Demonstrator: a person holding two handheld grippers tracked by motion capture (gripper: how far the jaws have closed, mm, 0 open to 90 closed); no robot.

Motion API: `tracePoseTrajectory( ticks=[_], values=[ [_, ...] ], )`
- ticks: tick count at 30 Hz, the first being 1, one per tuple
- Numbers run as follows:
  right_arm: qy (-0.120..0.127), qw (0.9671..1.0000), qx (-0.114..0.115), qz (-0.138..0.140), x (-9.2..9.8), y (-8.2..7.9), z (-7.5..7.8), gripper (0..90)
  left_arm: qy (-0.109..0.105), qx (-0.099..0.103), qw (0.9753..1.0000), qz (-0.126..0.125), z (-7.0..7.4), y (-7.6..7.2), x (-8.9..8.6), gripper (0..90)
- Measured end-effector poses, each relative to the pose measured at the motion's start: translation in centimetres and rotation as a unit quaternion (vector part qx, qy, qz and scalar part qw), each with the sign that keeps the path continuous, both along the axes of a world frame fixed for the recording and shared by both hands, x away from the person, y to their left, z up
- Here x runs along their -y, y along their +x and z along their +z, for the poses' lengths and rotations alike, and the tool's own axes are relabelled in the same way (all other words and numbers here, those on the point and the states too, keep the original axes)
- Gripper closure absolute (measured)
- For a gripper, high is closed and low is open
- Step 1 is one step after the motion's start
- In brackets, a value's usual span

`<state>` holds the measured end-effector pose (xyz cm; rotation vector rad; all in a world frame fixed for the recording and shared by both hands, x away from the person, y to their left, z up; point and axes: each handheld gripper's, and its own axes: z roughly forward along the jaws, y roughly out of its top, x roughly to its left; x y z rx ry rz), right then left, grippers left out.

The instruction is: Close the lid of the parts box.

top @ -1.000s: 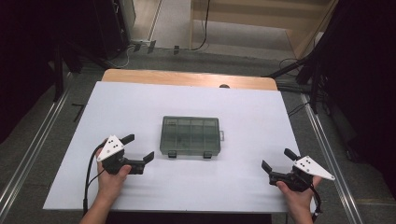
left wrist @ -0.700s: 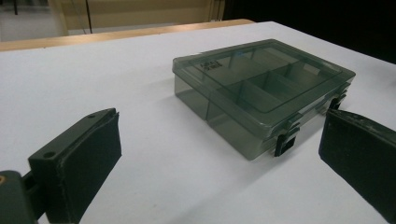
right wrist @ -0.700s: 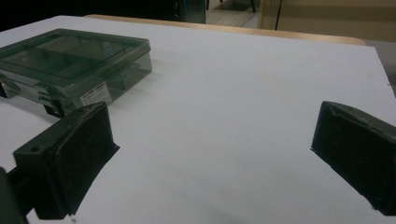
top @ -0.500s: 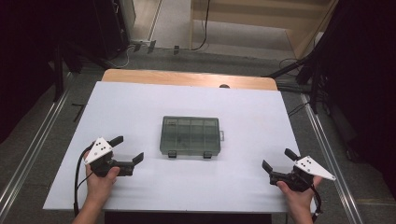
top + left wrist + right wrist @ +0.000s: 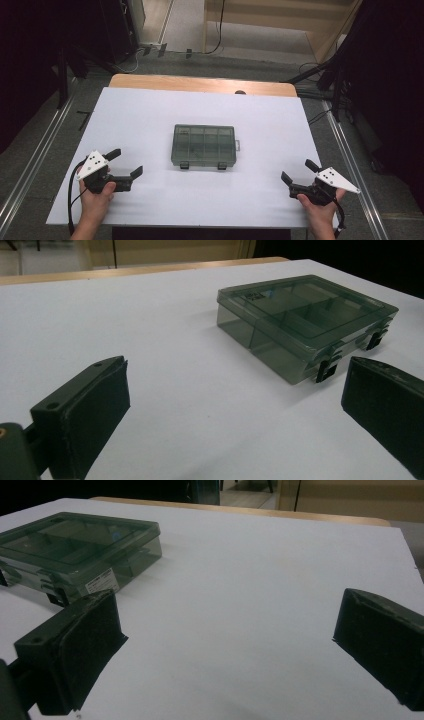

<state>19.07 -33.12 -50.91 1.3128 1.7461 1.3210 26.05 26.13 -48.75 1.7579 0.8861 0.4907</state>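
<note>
A smoky clear compartment box (image 5: pixel 204 146) lies shut in the middle of the white table top (image 5: pixel 150 115), with two black latches on its near side. My left gripper (image 5: pixel 126 162) is open near the front left, well to the left of the box and holding nothing. My right gripper (image 5: pixel 298 171) is open near the front right, also apart from the box. In the left gripper view the box (image 5: pixel 305 320) lies ahead to the right, beyond the spread left gripper (image 5: pixel 237 385). In the right gripper view the box (image 5: pixel 75 545) lies ahead to the left of the right gripper (image 5: pixel 230 625).
A wooden strip (image 5: pixel 200 84) runs along the table's far edge, with a small dark spot (image 5: pixel 240 92) on it. Metal rails (image 5: pixel 35 155) flank the table on the floor. Cables and dark stands lie beyond the far side.
My left gripper has drifted to the left, away from the box, still open. The right gripper and the box have stayed put.
</note>
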Motion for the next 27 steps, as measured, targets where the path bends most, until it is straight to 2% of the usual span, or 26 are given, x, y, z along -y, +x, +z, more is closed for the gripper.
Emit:
tracePoseTrajectory(
  ticks=[3,19,27],
  values=[
    [0.0,1.0,0.0,0.0,0.0,0.0,0.0,0.0,0.006,0.0,1.0,0.006,-0.1,-0.1,-0.5,0.0],
    [-0.001,1.0,0.0,0.0,0.1,0.0,-0.1,0.0,0.012,-0.002,0.9993,0.036,0.0,-1.1,-4.0,0.0],
    [0.001,1.0,0.001,0.001,0.1,0.0,-0.1,0.0,0.014,-0.006,0.9991,0.038,-0.2,-0.8,-4.0,0.0]
  ],
)
